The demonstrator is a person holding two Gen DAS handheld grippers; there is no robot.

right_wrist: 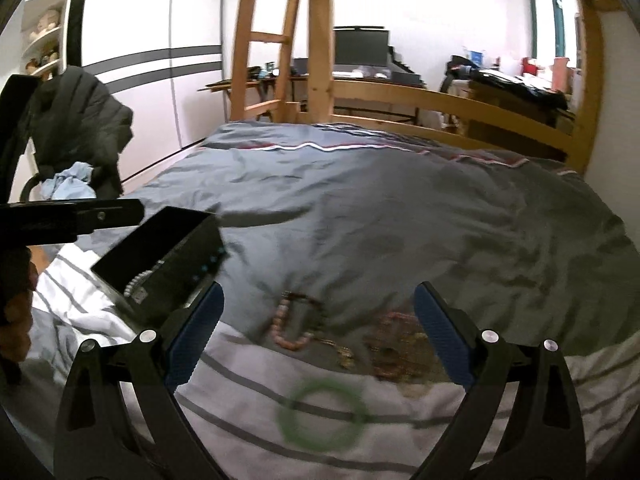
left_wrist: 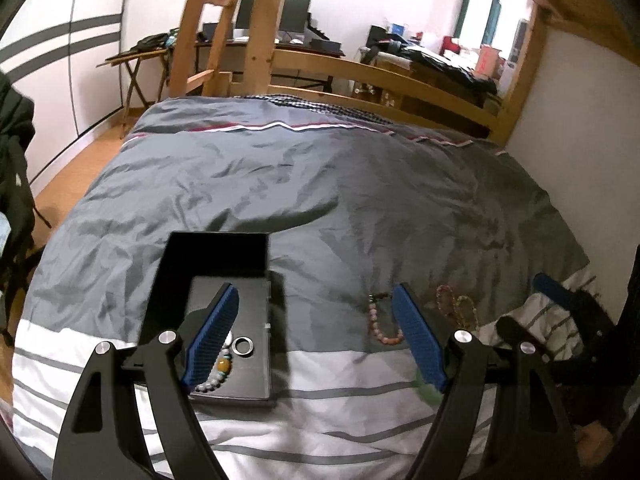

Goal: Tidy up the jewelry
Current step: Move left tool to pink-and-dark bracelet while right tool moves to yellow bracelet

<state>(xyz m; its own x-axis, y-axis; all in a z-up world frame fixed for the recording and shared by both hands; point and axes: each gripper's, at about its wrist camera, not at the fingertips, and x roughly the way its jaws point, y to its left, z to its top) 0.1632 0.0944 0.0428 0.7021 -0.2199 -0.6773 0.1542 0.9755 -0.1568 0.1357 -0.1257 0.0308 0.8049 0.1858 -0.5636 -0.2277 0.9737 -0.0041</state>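
Green bangle [right_wrist: 323, 414] is lying nearest on the bed [right_wrist: 400, 220]; right hand-held gripper [right_wrist: 320, 338], wide and empty, is best lowered squarely around it.

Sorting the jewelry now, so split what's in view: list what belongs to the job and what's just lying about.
For the job:
- black box, open
- silver ring and beaded bracelet in it
- pink bead bracelet on the duvet
- green bangle
- tangled bead strands

Lying about:
- duvet
- dark jacket
- monitor
- ladder
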